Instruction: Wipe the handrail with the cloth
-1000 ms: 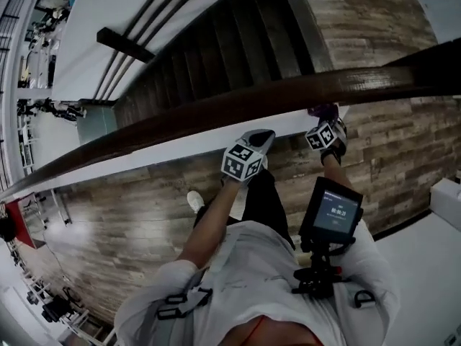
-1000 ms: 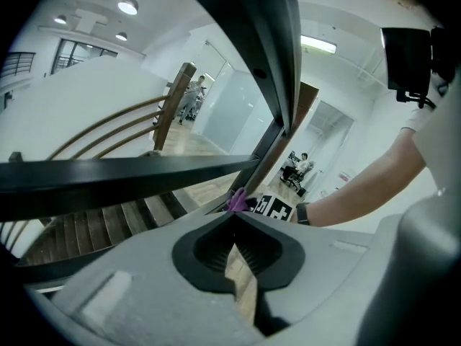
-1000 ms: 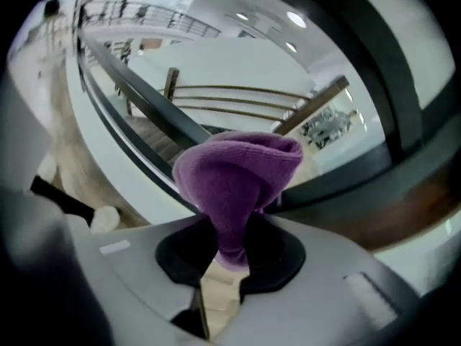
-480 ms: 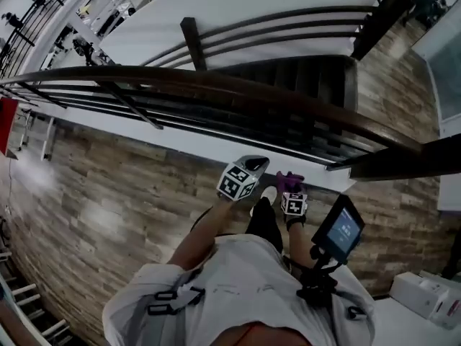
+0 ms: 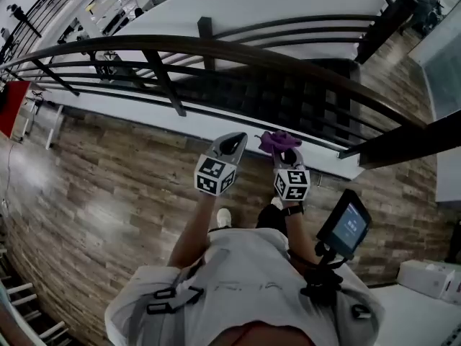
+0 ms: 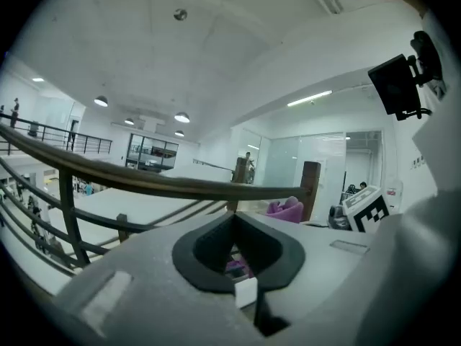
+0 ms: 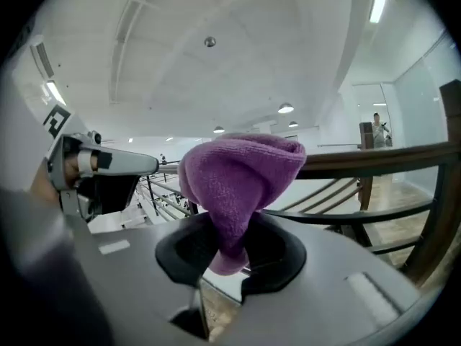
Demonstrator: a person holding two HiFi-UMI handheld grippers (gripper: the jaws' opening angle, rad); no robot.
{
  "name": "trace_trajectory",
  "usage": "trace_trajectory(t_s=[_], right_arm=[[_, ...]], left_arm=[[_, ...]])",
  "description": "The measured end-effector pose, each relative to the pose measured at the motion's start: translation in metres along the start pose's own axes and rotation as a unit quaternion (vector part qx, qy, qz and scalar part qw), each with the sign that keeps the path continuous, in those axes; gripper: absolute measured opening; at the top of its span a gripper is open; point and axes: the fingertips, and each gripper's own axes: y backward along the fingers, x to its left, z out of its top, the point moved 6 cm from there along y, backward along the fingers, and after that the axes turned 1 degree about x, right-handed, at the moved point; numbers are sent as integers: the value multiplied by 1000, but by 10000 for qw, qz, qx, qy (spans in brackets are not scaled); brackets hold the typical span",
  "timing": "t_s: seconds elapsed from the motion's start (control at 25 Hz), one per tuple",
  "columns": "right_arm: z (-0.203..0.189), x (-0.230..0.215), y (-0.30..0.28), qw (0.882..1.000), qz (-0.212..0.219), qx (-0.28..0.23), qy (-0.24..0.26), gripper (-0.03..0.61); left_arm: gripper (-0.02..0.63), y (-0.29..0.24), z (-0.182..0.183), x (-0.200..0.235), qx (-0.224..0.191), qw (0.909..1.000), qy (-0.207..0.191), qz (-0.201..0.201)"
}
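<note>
Your right tool (image 7: 229,245) pinches the purple cloth (image 7: 241,179), plain only in its own view; the head view shows it apart from the handrail (image 5: 238,51), with your left tool (image 5: 235,141) pressed together alongside

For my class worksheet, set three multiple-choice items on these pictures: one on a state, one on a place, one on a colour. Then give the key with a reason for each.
1. The left gripper is: A shut, holding nothing; B shut on a sponge; C wide open.
2. The cloth is: A in the left gripper; B in the right gripper; C in neither.
3. The cloth's colour is: A white; B green; C purple.
Key: 1 A, its jaws meet with nothing gripped. 2 B, the right gripper view shows the jaws pinching the cloth. 3 C, every view shows it purple.
</note>
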Motion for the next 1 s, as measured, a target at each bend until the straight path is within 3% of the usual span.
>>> trace_trajectory(t_s=[0.28, 0.6, 1.0], right_arm=[[74, 37, 28, 9977, 215, -493, 406, 81], [109, 41, 58, 9943, 258, -885, 535, 81], [137, 39, 56, 9970, 138, -717, 275, 81]], left_arm=[[0, 36, 46, -8, -725, 9964, -396, 203], [0, 44, 63, -26, -900, 9947, -432, 254], [0, 43, 98, -38, -765, 9958, -488, -131]])
